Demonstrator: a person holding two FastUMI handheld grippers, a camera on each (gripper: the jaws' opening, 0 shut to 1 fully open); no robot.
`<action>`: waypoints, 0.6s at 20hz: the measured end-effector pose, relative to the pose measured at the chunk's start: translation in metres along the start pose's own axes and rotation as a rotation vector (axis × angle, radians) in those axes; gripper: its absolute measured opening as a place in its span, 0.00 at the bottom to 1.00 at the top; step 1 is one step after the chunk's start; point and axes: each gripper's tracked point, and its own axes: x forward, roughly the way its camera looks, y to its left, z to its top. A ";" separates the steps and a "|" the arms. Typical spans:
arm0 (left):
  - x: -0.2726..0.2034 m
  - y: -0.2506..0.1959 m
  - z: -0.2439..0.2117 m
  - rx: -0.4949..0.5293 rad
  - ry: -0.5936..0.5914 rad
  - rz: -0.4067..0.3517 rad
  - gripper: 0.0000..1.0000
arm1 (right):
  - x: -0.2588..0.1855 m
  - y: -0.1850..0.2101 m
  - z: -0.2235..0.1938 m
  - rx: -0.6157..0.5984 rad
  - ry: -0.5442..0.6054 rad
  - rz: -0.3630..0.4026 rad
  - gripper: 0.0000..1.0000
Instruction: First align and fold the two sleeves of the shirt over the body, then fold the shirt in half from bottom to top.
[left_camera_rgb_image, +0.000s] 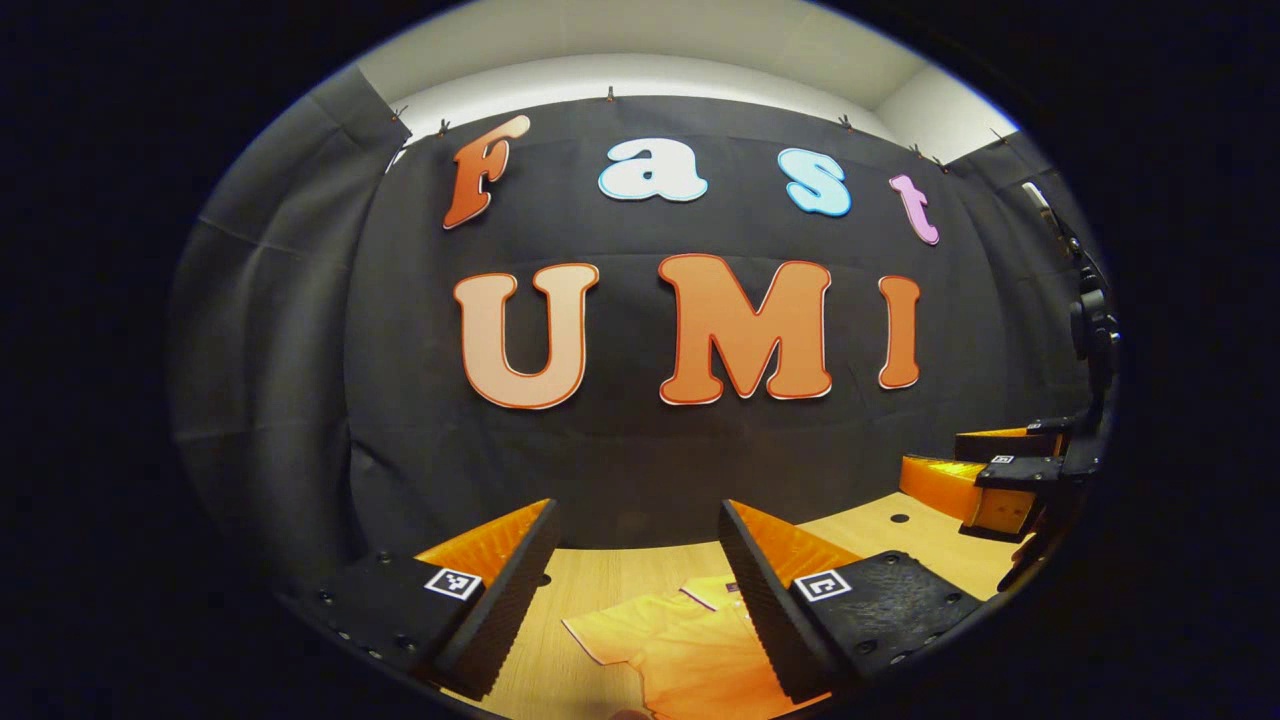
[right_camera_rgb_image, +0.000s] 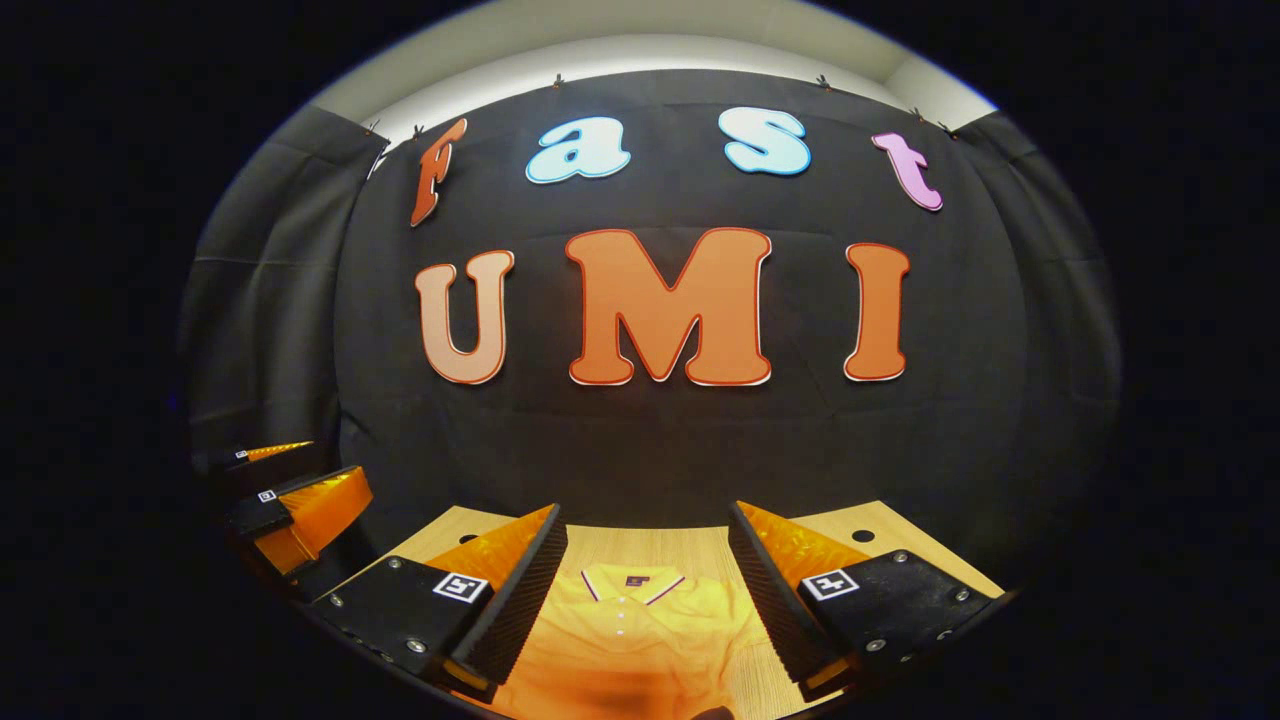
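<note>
Two claws are held above a wooden bench (right_camera_rgb_image: 655, 545), both with fingers spread wide and nothing between them. In the left gripper view the left claw (left_camera_rgb_image: 637, 585) sits over the shirt (left_camera_rgb_image: 680, 640), which lies flat on the bench below and slightly ahead of the fingertips; one short sleeve spreads toward the left, and the collar lies close beside the right finger, which hides part of the garment. The shirt's lower portion is cut off at the bottom of the view. In the right gripper view the right claw (right_camera_rgb_image: 648, 590) frames the shirt's collar and button placket squarely between its fingers, not touching the cloth; both sleeves are hidden behind the fingers, and the hem is cut off and blurred at the bottom edge. Each claw also appears in the other's view, off to the side near the bench edge, partly in shadow and hard to make out. Small dark holes mark the bench surface toward its far corners.
</note>
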 end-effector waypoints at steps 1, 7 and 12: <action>-0.001 0.001 0.001 0.008 0.004 0.023 0.97 | 0.004 -0.003 0.000 -0.003 -0.008 0.013 0.98; -0.016 0.003 0.004 0.031 0.006 0.110 0.98 | 0.032 -0.034 -0.034 0.017 0.100 0.024 0.98; -0.027 0.005 -0.003 0.026 0.024 0.157 0.97 | 0.051 -0.095 -0.090 0.061 0.309 -0.052 0.98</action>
